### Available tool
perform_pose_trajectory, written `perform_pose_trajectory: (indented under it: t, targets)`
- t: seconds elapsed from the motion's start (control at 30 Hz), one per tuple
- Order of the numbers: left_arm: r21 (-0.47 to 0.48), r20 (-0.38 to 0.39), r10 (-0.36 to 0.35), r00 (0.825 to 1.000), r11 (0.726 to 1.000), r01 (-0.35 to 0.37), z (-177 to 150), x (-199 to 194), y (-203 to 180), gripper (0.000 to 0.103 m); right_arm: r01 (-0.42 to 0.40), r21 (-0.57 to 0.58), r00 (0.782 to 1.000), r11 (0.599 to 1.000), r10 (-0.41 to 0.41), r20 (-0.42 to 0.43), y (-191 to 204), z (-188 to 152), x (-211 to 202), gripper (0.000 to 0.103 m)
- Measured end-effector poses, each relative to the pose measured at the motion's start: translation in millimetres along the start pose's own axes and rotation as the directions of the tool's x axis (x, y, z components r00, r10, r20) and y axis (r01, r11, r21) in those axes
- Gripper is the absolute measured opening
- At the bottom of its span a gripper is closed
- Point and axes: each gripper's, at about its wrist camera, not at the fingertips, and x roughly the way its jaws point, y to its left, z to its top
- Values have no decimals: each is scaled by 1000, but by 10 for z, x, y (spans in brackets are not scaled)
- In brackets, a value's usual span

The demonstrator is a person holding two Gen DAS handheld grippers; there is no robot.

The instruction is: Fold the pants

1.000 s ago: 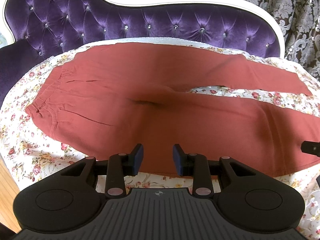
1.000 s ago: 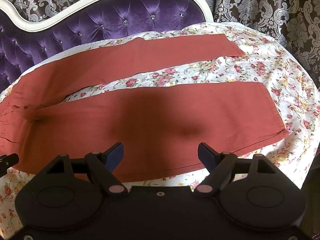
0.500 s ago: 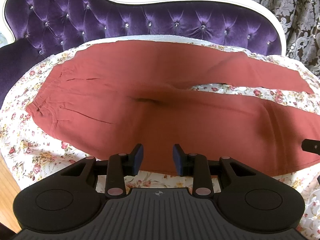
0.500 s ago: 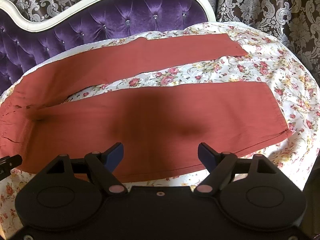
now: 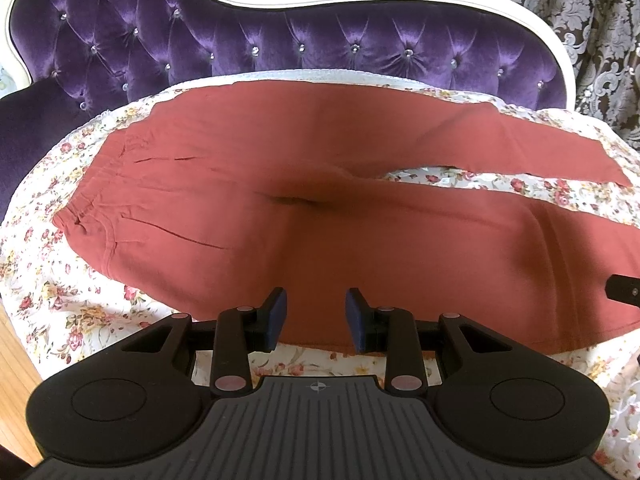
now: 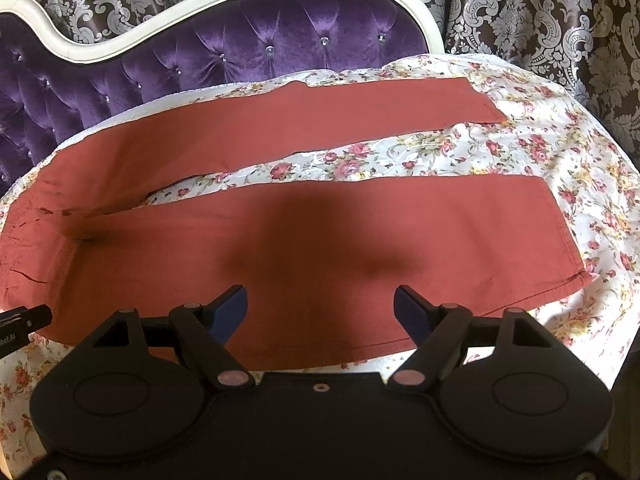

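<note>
Nearest, at six o'clock of the left wrist view: left gripper [image 5: 316,314], jaws parted a little, nothing between the pads, poised over the near hem-side edge of the pants [image 5: 320,216]. Likewise at six o'clock of the right wrist view: right gripper [image 6: 320,312], jaws spread wide, empty, above the near leg [image 6: 320,248]. No cloth pinched by either, as far as visible.

Beyond, toward the centre: pants spread flat on the floral cover [image 6: 540,148], waistband [image 5: 92,196] out at nine o'clock of the left view, the two legs running off toward three o'clock. Near leg and far leg [image 6: 320,116] parted by a wedge of flowered cloth, cuffs at two and three o'clock of the right view. No fold made yet, judging by that layout: legs not laid one on the other, length not halved. Whole task left to do; first likely step a lift of the near leg over onto the far one.

Farther, at twelve o'clock: purple tufted sofa back [image 5: 280,40], then patterned curtain [image 6: 540,20].

Hard to read: near edge of the pants partly covered by both gripper bodies; dark shadows on the near leg, possibly masking creases; a black part cut off at three o'clock of the left view and another at nine o'clock of the right, presumably the other tool each time. Hands out of sight.
</note>
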Motion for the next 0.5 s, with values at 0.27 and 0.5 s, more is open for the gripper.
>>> perform_pose_trajectory:
  t: [0.27, 0.5]
  targets:
    - [16, -4, -1, 1000, 1000, 1, 13, 12, -17, 31, -64, 30, 996, 997, 66, -64, -48, -25, 90, 67]
    - [24, -15, -2, 1000, 1000, 2, 36, 49, -44, 31, -93, -26, 995, 995, 92, -49, 29, -22, 68, 61]
